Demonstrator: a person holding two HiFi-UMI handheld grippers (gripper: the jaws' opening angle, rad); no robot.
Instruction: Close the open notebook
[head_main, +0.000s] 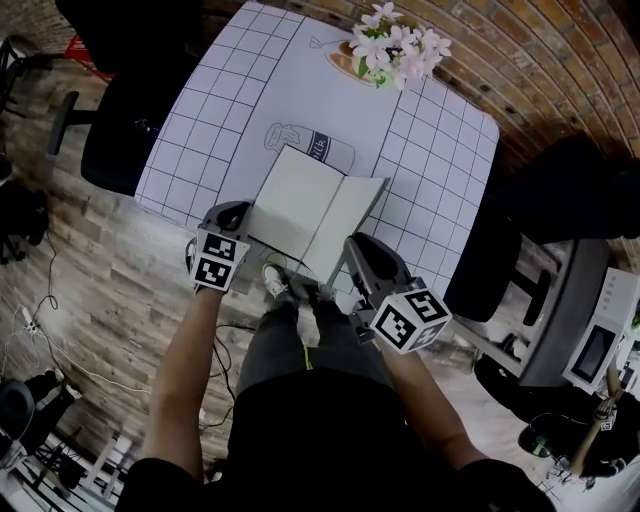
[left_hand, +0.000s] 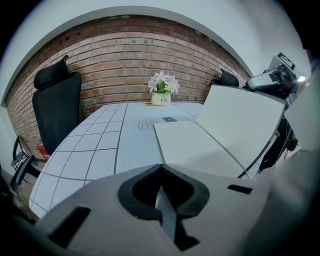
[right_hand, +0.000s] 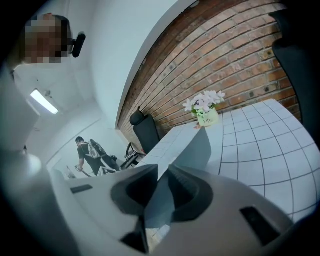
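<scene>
The notebook (head_main: 295, 200) lies open on the white gridded table (head_main: 200, 130), near its front edge. Its left page (left_hand: 195, 145) lies flat, while the right half (left_hand: 245, 120) is lifted and tilts up off the table. My left gripper (head_main: 240, 213) sits at the near left corner of the notebook; in the left gripper view (left_hand: 161, 167) its jaws meet on a pale sliver of that corner. My right gripper (head_main: 355, 245) holds the near edge of the lifted right half (right_hand: 190, 145), which runs between its jaws (right_hand: 162, 172).
A pot of pale flowers (head_main: 392, 48) stands at the table's far edge. Black office chairs stand left (head_main: 130, 120) and right (head_main: 490, 260) of the table. A milk bottle drawing (head_main: 320, 148) lies just beyond the notebook. A person (right_hand: 87, 155) stands far off in the room.
</scene>
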